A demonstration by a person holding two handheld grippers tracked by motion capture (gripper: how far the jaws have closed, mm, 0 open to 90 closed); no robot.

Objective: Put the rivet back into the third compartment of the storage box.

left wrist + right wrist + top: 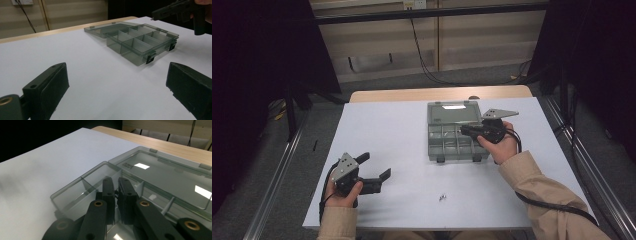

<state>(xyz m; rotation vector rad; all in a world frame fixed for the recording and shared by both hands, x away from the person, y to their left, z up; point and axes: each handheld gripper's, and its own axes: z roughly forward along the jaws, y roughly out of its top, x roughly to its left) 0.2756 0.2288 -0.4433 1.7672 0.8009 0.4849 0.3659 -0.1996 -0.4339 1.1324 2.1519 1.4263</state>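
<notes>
So the person has a clear grey compartment box [457,135] sitting open on the white table [402,150], a bit right of the middle, with its lid [453,112] folded flat toward the far side. The right gripper [463,130] hangs over the box's compartments, its tips above the near-right part of the tray. In the right gripper view, the jaws are pinched nearly together, with just a thin slit between them. There's something tiny and dark in that slit, but it's too small to say what it is or whether it's really gripped.

The left gripper [376,167] is way off at the near left of the table, well apart from the box, resting low with its jaws spread wide and nothing between them. The left gripper view looks straight across bare table at the box.

There's also a little cluster of small dark bits [442,197] lying on the table near the front edge, between the two hands, just loose there.
</notes>
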